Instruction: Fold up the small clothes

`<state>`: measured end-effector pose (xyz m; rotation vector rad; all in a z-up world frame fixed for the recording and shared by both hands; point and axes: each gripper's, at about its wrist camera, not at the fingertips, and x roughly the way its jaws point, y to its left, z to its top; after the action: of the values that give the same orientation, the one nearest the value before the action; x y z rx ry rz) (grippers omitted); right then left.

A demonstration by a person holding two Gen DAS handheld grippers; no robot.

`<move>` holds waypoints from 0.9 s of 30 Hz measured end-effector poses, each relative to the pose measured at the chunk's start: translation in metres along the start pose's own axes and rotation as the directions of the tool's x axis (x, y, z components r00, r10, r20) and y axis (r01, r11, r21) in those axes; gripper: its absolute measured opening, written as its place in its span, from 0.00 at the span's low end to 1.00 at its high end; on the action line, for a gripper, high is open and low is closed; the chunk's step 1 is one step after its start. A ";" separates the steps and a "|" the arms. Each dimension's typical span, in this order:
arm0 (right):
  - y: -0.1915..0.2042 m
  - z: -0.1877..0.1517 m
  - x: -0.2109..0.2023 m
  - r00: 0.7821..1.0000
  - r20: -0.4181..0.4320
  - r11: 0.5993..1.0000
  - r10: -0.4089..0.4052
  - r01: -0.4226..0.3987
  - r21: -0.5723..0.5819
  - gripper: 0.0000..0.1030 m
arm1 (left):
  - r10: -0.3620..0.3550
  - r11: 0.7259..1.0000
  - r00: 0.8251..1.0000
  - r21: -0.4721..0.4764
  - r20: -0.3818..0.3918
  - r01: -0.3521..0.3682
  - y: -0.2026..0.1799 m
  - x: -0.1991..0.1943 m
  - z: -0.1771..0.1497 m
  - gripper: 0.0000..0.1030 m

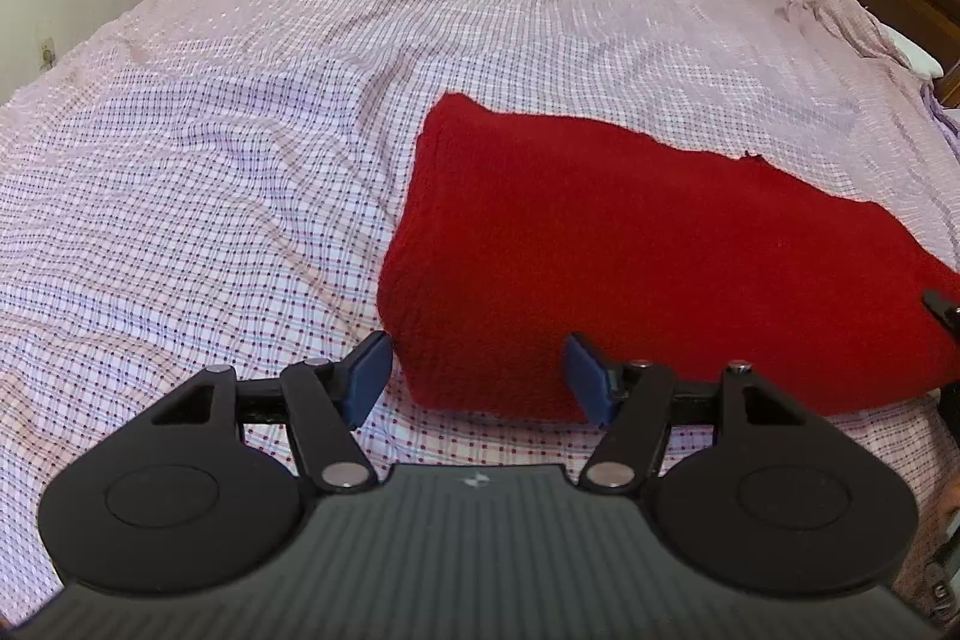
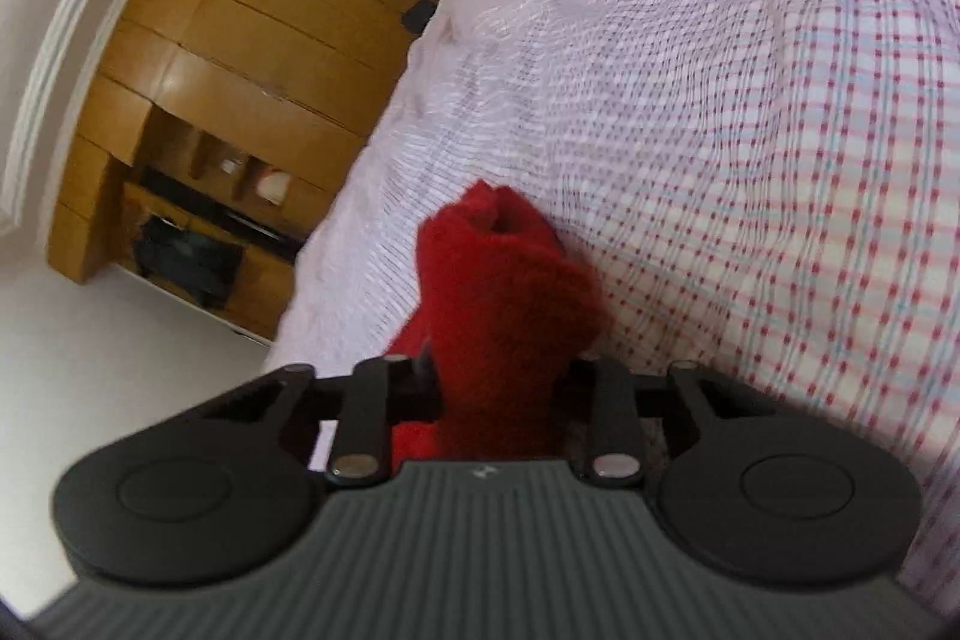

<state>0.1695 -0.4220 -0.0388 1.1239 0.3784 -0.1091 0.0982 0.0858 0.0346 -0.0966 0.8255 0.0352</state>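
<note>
Two grippers work one red garment, a thick fuzzy knit lying on the checked bedspread. Ahead of the left gripper, whose blue pads stand spread and touch nothing, the near left corner of the cloth sits between the open jaws. The right gripper is pressed together on a bunched fold of the same garment, which rises out between its fingers. Such fleece looks light, soft and limp, so it should sag from any single hold and drape rather than keep a crease; its nap should grip well. Corners and hemmed edges look the best places to pinch.
</note>
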 end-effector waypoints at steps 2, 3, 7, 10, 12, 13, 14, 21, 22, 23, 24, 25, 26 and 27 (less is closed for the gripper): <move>0.000 0.011 -0.004 0.999 0.007 0.999 0.037 -0.037 0.010 0.28 | -0.007 1.000 1.000 0.006 0.004 0.007 -0.003 -0.004 0.001 0.67; 0.002 0.016 -0.006 0.999 0.011 0.999 0.047 -0.047 0.000 0.28 | -0.013 1.000 1.000 0.012 0.012 0.013 -0.005 -0.007 0.001 0.67; 0.004 0.027 -0.015 0.999 0.029 0.997 0.014 -0.012 -0.074 0.28 | -0.018 0.999 0.999 0.032 0.028 0.017 -0.013 -0.009 0.000 0.67; -0.005 0.028 -0.010 1.000 -0.006 0.996 -0.010 0.010 -0.087 0.28 | -0.028 0.999 0.999 0.033 0.022 0.027 -0.018 -0.003 -0.001 0.67; -0.009 0.029 -0.006 0.999 -0.024 0.996 -0.023 0.020 -0.083 0.33 | -0.023 0.999 1.000 0.036 0.011 0.022 -0.019 0.001 -0.003 0.67; -0.010 0.029 -0.007 0.999 -0.033 0.996 -0.021 0.018 -0.088 0.36 | -0.019 0.999 1.000 0.039 0.008 0.018 -0.019 0.003 -0.005 0.67; -0.009 0.029 -0.006 0.999 -0.036 0.996 -0.023 0.020 -0.092 0.40 | -0.016 0.999 1.000 0.039 0.005 0.016 -0.019 0.005 -0.006 0.67; -0.010 0.034 -0.008 1.000 -0.013 0.998 0.000 -0.001 -0.064 0.54 | -0.017 1.000 0.999 -0.001 0.029 0.017 -0.010 0.004 -0.004 0.67; -0.012 0.035 -0.007 1.000 -0.010 0.999 0.002 -0.003 -0.051 0.54 | -0.012 1.000 0.999 -0.001 0.039 0.012 -0.009 0.003 -0.002 0.67; -0.013 0.035 -0.007 1.000 -0.005 0.999 -0.002 0.002 -0.045 0.54 | -0.004 1.000 0.999 -0.002 0.042 0.005 -0.007 0.004 -0.002 0.67; -0.014 0.036 -0.005 1.000 0.003 0.999 -0.006 0.006 -0.045 0.53 | 0.005 1.000 0.999 -0.004 0.040 -0.005 -0.006 0.006 -0.001 0.67; -0.015 0.037 -0.004 1.000 0.011 0.999 -0.006 0.006 -0.052 0.53 | 0.016 1.000 0.999 -0.007 0.035 -0.015 -0.004 0.011 -0.001 0.67; -0.015 0.037 -0.003 1.000 0.014 0.998 -0.004 0.005 -0.060 0.49 | 0.022 1.000 0.999 -0.012 0.025 -0.022 -0.002 0.015 -0.001 0.67; -0.014 0.038 -0.003 1.000 0.017 0.998 -0.001 0.002 -0.067 0.41 | 0.021 1.000 1.000 -0.022 0.012 -0.021 0.001 0.020 -0.002 0.67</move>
<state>0.1719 -0.4619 -0.0356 1.0560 0.3656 -0.1062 0.1098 0.0861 0.0184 -0.1079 0.8141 0.0648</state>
